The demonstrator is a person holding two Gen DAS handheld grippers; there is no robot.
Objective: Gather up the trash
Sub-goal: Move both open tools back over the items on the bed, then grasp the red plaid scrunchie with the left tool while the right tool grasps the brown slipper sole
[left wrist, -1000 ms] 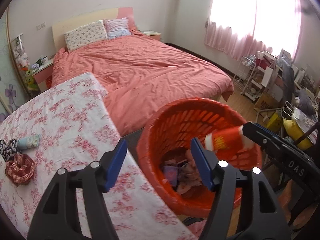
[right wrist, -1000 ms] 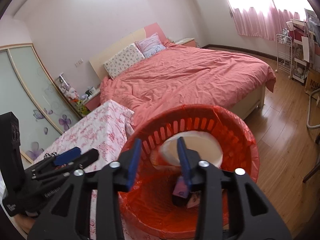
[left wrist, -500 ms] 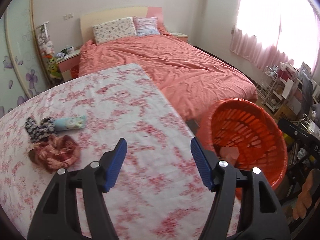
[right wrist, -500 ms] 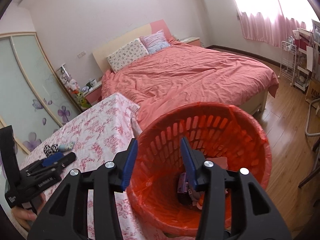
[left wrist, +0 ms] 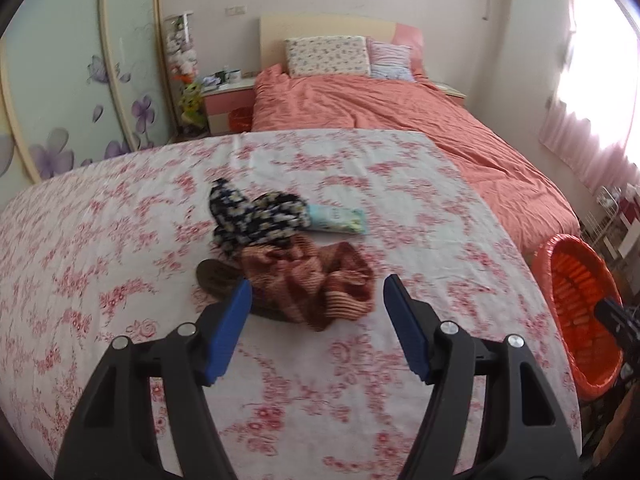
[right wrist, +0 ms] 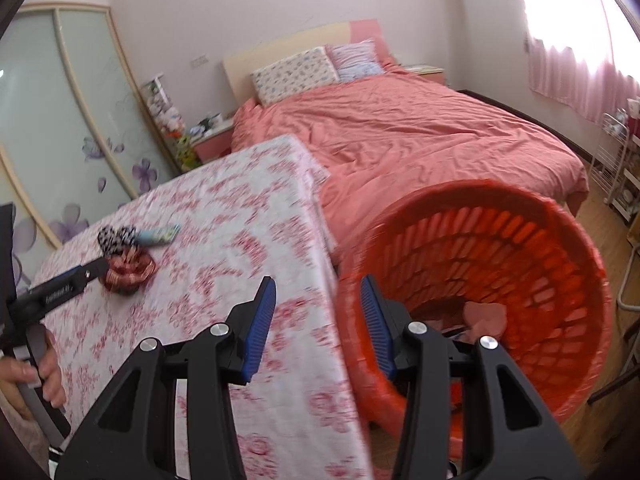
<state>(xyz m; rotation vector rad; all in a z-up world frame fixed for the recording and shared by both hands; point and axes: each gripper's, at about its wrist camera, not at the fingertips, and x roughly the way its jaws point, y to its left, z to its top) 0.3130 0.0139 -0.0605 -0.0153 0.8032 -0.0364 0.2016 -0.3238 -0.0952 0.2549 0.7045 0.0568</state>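
On the floral tablecloth lies a light-blue packet, beside a black flowered cloth and a red striped cloth. A flat brown thing pokes out from under them. My left gripper hovers open and empty just short of the red cloth. My right gripper is open and empty above the gap between the table edge and the orange basket. Wrappers lie in the basket's bottom. In the right wrist view the left gripper reaches toward the packet.
A bed with a salmon cover stands behind the table. The basket sits on the wooden floor off the table's right edge. Sliding wardrobe doors and a nightstand are at the left. A wire rack stands under the window.
The left gripper has swung left from over the basket to the pile on the table. The right gripper no longer holds the red and white packet and has shifted left to the basket's rim.
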